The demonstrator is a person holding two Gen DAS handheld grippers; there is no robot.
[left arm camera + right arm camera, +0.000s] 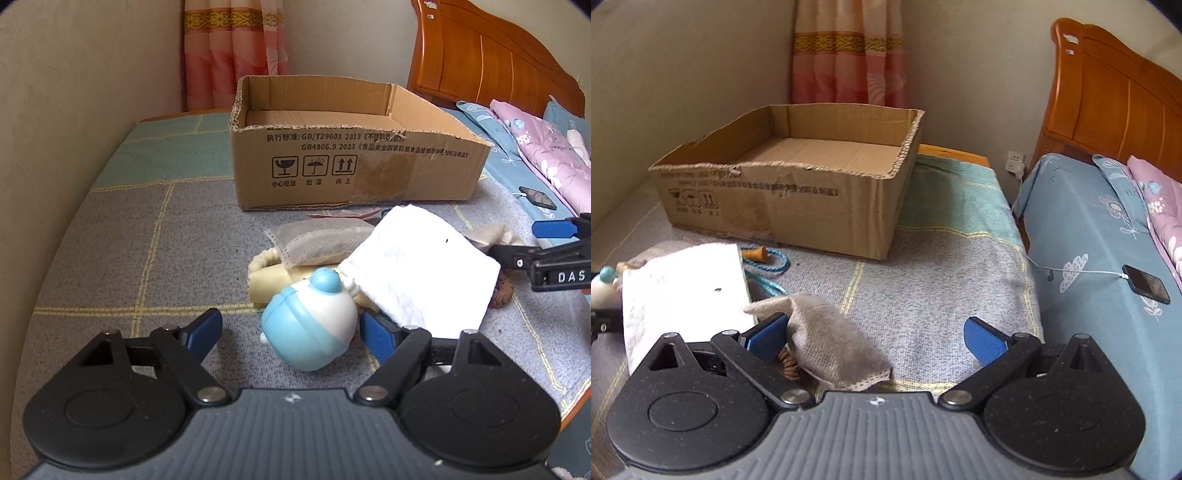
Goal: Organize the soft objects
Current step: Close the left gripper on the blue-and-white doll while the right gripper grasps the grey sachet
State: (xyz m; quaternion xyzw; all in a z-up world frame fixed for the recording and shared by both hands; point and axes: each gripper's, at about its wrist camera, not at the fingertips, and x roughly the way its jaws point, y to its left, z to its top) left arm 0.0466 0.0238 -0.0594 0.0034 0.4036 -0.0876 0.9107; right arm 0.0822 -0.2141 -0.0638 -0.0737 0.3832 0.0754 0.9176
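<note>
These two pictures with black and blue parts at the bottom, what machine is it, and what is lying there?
No robot: a person holds one two-finger gripper in each hand, each with a camera looking along its fingers. One picture is from the left gripper, open around a blue-and-white round toy figure. The other is from the right gripper, open near a grey woven cloth pouch. Neither holds anything. On the grey checked bed cover also lie a white fluffy cloth and a mesh sachet. The open brown cardboard box behind looks empty.
</note>
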